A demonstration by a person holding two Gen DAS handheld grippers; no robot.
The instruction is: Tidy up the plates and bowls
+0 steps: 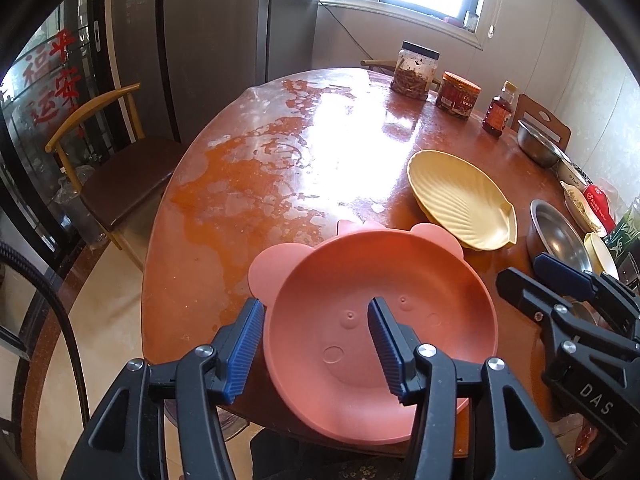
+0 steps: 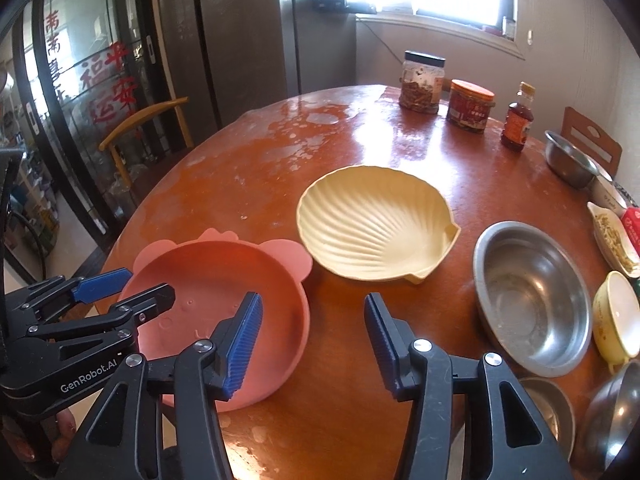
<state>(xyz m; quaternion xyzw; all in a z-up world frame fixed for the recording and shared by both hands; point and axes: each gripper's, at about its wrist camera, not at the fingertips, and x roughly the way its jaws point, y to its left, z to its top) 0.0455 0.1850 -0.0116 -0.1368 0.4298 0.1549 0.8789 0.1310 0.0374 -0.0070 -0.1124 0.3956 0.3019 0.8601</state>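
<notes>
A pink bear-shaped plate (image 1: 380, 320) (image 2: 224, 300) lies at the table's near edge. My left gripper (image 1: 316, 332) (image 2: 132, 286) is open and straddles the plate's left rim, one pad just outside it and the other over the plate's inside; neither presses on it. My right gripper (image 2: 312, 336) (image 1: 532, 280) is open too, its left finger over the plate's right rim and its right finger over bare table. Behind the pink plate sits a yellow shell-shaped plate (image 2: 376, 224) (image 1: 460, 200). A steel bowl (image 2: 532, 300) (image 1: 560, 236) stands to its right.
Right of the steel bowl are a small yellow bowl (image 2: 616, 320), a dish with food (image 2: 612, 240) and more steel bowls (image 2: 568, 160) (image 2: 616, 420). Two jars (image 2: 422, 80) (image 2: 470, 106) and a bottle (image 2: 520, 120) stand at the back. A chair (image 2: 152, 120) is at the table's left.
</notes>
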